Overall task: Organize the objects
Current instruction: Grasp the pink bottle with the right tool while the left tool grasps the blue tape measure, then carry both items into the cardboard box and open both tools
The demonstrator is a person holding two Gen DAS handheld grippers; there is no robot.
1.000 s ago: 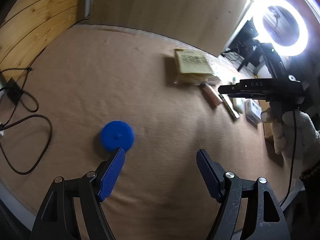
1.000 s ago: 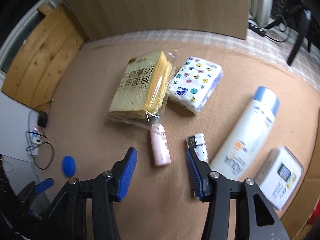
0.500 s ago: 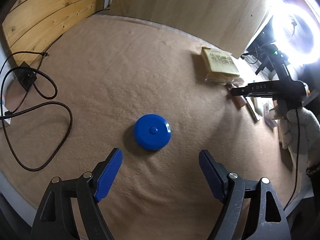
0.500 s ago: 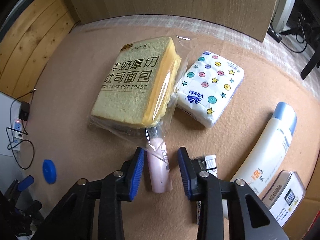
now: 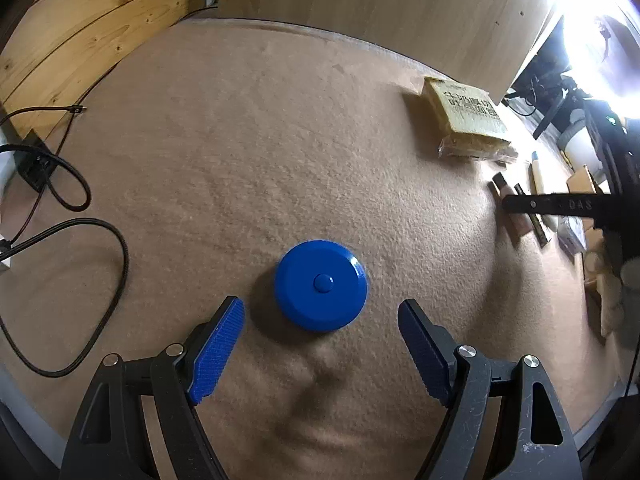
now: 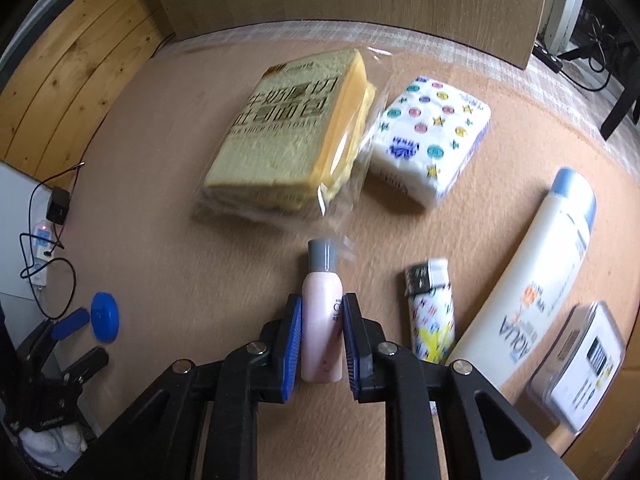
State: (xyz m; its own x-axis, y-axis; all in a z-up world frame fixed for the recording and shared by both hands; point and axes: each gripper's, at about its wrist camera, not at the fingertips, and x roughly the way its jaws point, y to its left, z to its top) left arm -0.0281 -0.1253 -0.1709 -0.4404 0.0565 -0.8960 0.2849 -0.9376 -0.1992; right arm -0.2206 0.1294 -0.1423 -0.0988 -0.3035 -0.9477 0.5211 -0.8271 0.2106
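A round blue disc point(image 5: 321, 285) lies flat on the tan cloth. My left gripper point(image 5: 320, 328) is open, its blue pads just short of the disc on either side. My right gripper point(image 6: 322, 326) is shut on a small pink bottle point(image 6: 322, 322) with a grey cap, which lies on the cloth. The blue disc also shows far left in the right wrist view point(image 6: 105, 317), and the right gripper at the right edge of the left wrist view point(image 5: 560, 204).
A bagged toast loaf point(image 6: 296, 132), a patterned tissue pack point(image 6: 432, 136), a lighter point(image 6: 432, 312), a white Aqua bottle point(image 6: 536, 280) and a clear box point(image 6: 584, 364) lie around the pink bottle. Black cables point(image 5: 80, 240) and a power strip point(image 6: 40, 248) lie at the left edge.
My left gripper moved forward until the blue disc sat between its open pads. My right gripper moved onto the pink bottle and closed on it.
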